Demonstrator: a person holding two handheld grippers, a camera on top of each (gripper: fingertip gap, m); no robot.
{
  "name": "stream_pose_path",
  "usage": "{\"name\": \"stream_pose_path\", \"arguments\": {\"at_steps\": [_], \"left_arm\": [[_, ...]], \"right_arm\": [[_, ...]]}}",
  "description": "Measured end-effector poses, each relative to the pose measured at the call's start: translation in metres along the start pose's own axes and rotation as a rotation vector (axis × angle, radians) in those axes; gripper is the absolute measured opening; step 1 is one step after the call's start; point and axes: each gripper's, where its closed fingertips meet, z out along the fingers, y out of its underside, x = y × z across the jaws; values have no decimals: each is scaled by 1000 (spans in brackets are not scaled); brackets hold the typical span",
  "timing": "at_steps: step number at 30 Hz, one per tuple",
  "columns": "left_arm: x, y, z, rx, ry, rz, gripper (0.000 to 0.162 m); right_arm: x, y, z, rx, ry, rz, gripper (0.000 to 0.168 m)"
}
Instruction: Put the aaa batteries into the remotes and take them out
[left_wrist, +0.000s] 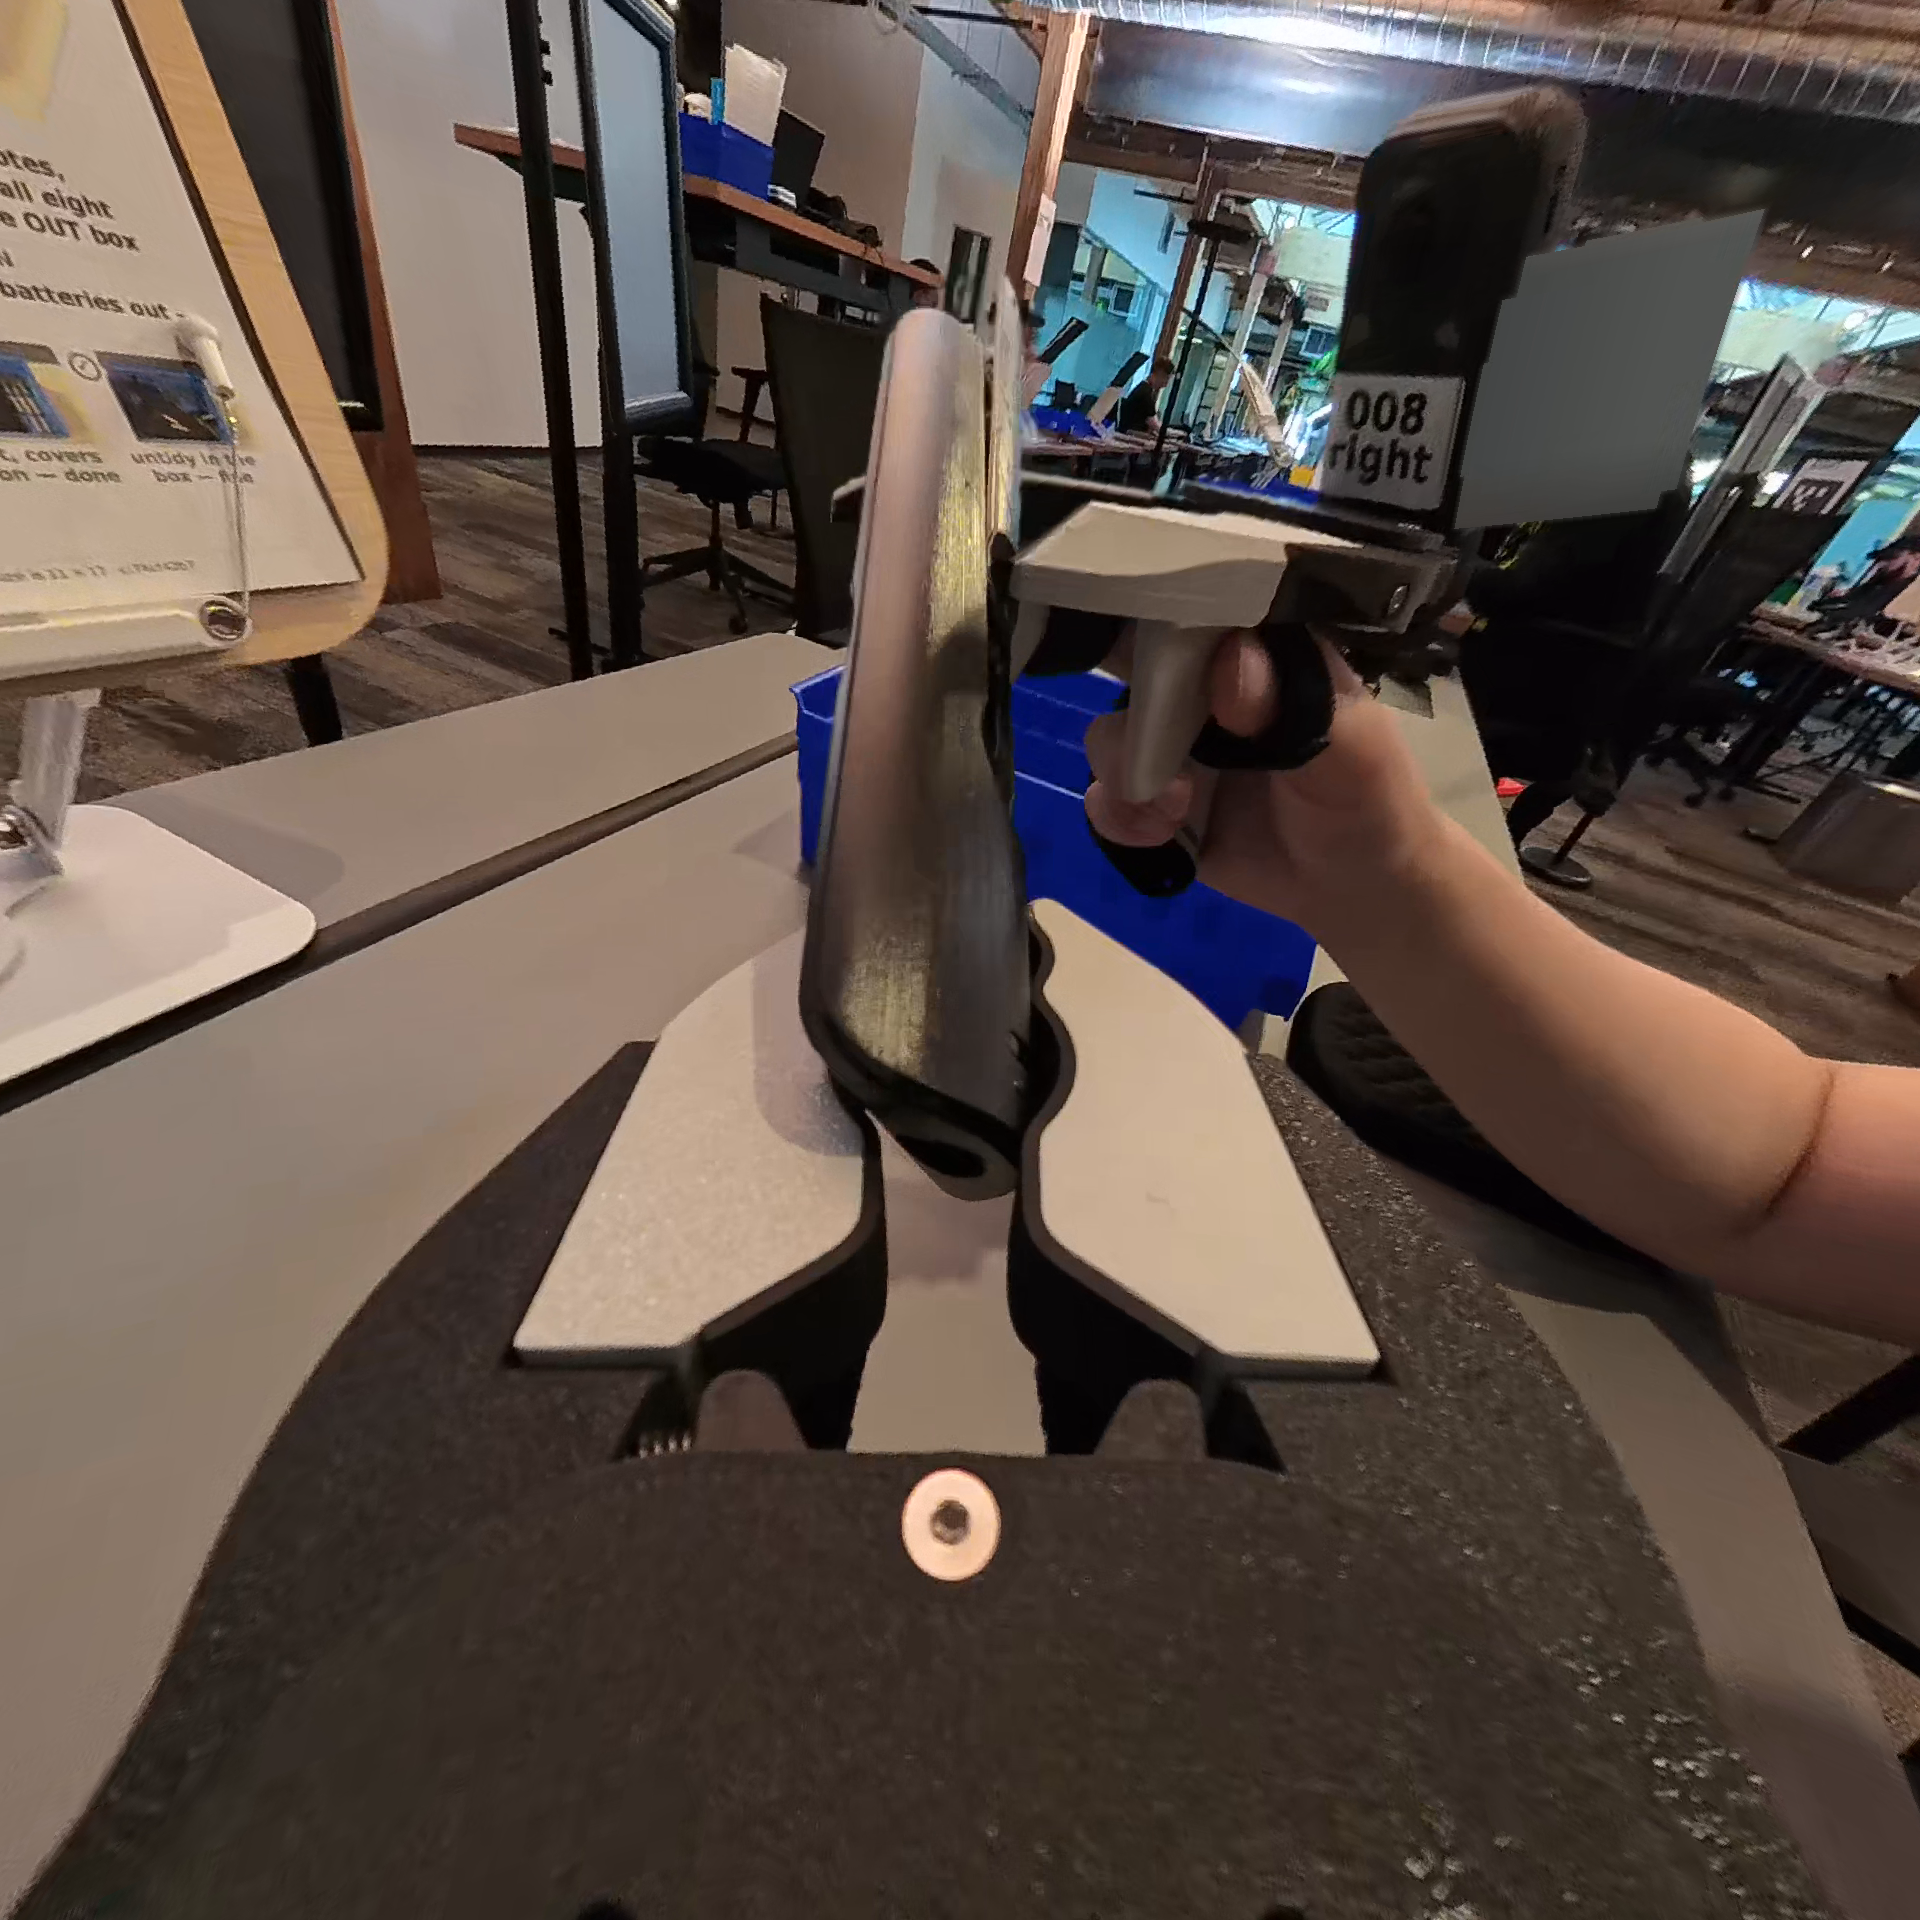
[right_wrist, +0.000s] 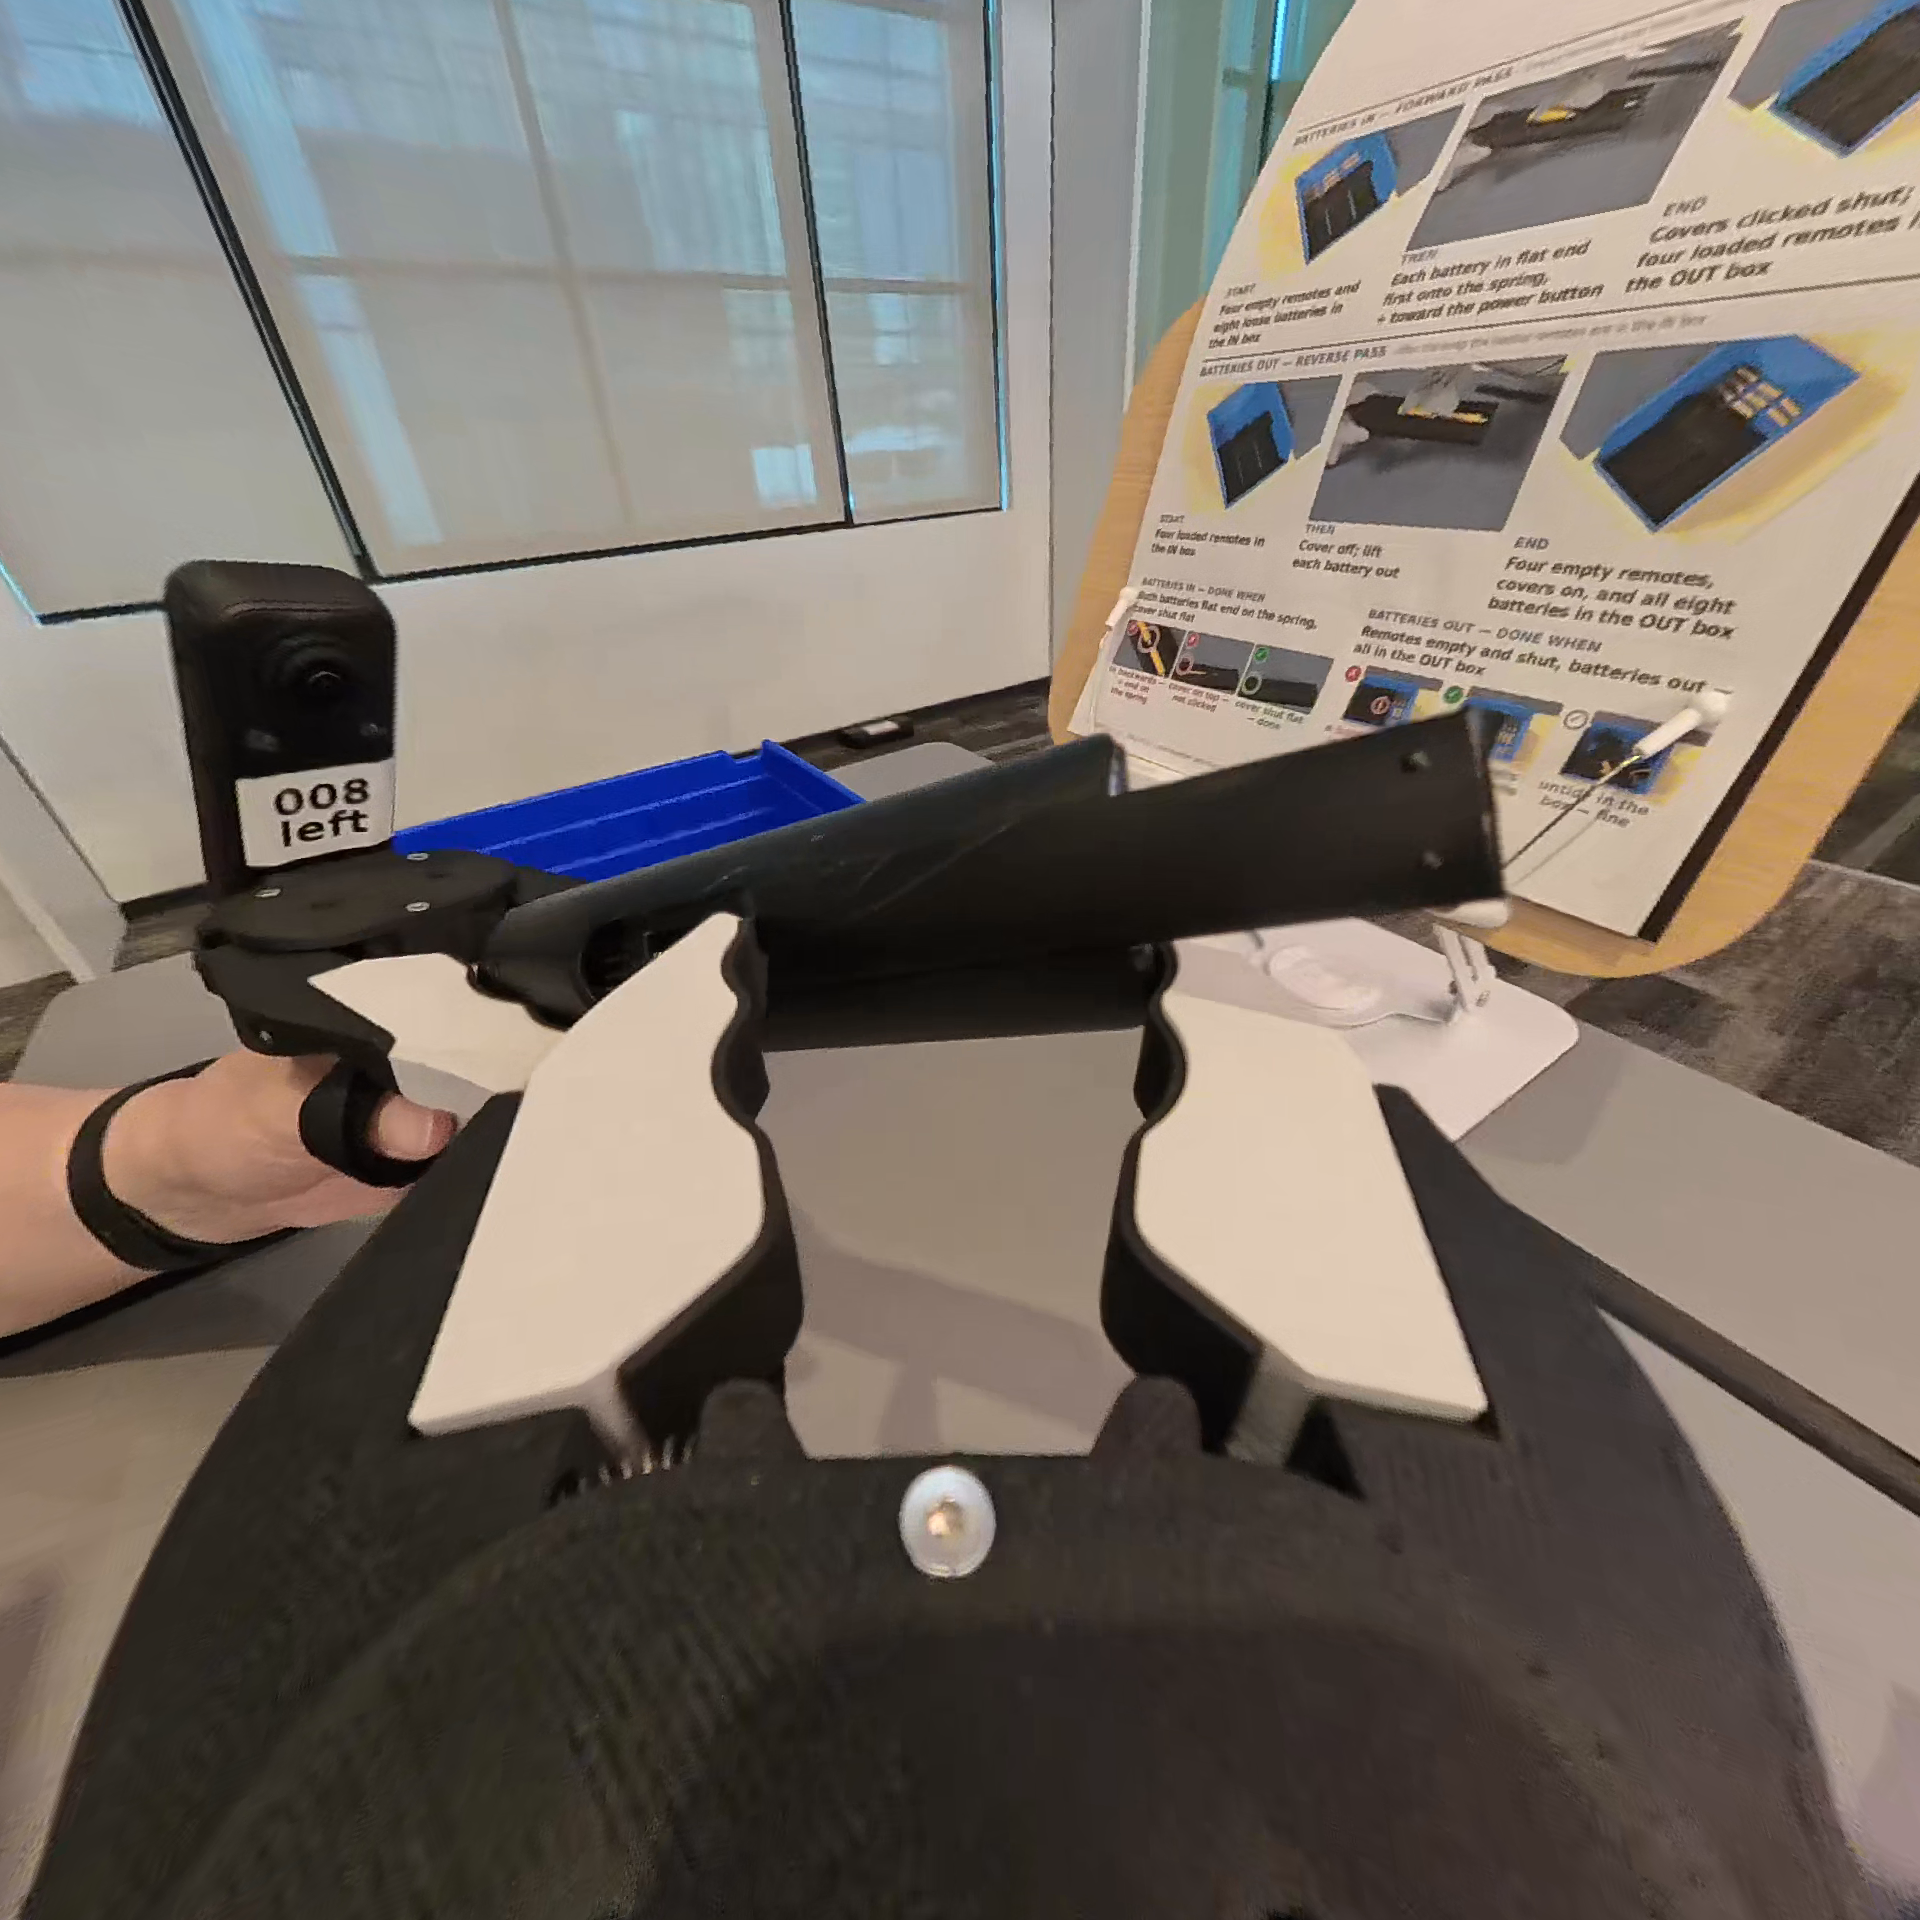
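On the left, a sign board (left_wrist: 156, 343) is standing on the desk (left_wrist: 468, 935), its sheet cut off by the frame edge. The left tongs (left_wrist: 940, 1049) are clenching the lower end of one black remote (left_wrist: 914, 748), holding it up over the desk. The right tongs (right_wrist: 951, 987) are spread wide around its middle; whether the fingers (right_wrist: 644, 1049) are touching it is unclear. Its battery bay is facing away, so no batteries can be counted. One blue bin (left_wrist: 1143, 894) is sitting behind, mostly hidden by the remote and a hand (left_wrist: 1288, 790).
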Motion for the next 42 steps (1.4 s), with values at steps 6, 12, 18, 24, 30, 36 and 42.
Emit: {"name": "stream_pose_path", "arguments": {"at_steps": [6,12,18,24,30,36,42], "left_arm": [[0,-6,-4,45,105,-159,23],[-10,-20,-22,-30,169,-174,23],[-16,8,-27,-250,197,-260,22],[-22,23,-29,-342,175,-307,23],[-5,25,-44,-443,283,-262,22],[-1,26,-46,-464,303,-249,22],[2,30,-47,-489,313,-237,22]], "right_arm": [[1,-3,-3,1,-15,5,73],[23,-21,-44,-67,-63,-23,79],[18,-18,-63,-137,9,-521,72],[11,16,-42,-268,168,-1184,53],[-9,35,-45,-336,-100,-888,38],[-16,42,-50,-413,-139,-898,34],[-17,55,-48,-483,-166,-909,22]]}}
